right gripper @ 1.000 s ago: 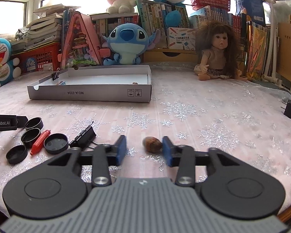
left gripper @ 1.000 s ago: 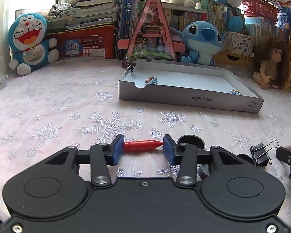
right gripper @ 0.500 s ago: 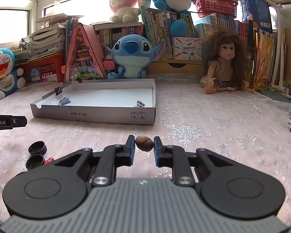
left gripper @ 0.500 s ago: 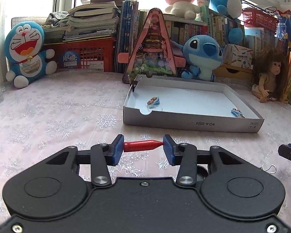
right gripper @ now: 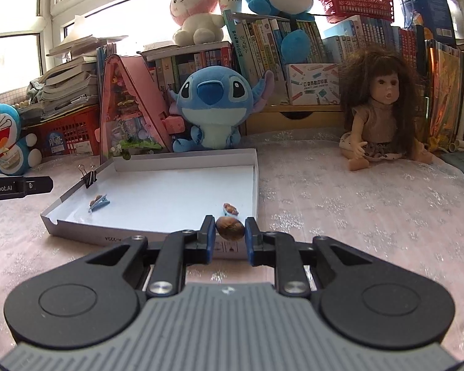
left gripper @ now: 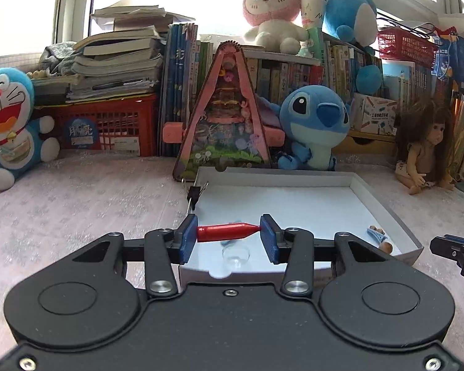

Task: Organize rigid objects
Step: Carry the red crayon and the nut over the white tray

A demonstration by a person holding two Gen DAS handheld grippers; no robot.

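Bright windows backlight a crowded bookshelf above the snowflake-patterned tablecloth.

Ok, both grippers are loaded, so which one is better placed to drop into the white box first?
Left, probably. The left gripper holds the red piece already above the white box floor. The right gripper, shut on the brown nut, looks only level with the near wall.

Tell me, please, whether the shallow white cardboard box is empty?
Not empty: the shallow white cardboard box holds two small blue hair clips.
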